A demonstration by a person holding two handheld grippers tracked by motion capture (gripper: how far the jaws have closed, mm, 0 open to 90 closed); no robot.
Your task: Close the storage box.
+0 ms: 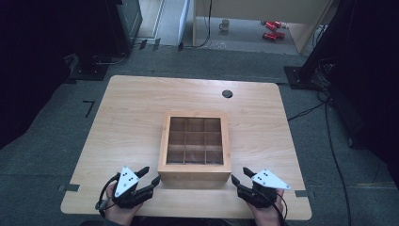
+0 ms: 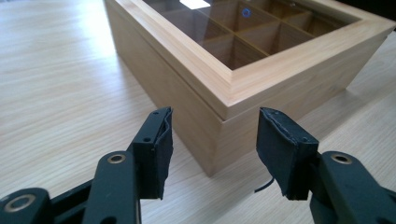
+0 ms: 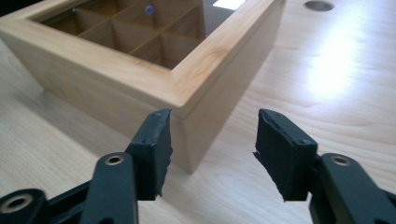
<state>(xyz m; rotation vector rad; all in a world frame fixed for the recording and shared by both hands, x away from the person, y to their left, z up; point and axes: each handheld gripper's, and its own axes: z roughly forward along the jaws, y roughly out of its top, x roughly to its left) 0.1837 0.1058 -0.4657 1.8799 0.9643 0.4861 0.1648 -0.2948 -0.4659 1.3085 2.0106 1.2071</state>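
Observation:
A light wooden box with a glass window lid and several inner compartments sits shut at the middle of the table. My left gripper is at the box's near left corner, jaws open. In the left gripper view the box corner stands just beyond the left gripper, untouched by the pads. My right gripper mirrors it at the near right corner, also open. From the right gripper view, the box corner lies ahead of the right gripper, clear of both pads.
The wooden table has a round cable hole at its far side, also visible as the hole. Both hands rest near the table's front edge. On the floor beyond are a mug, red objects and cables.

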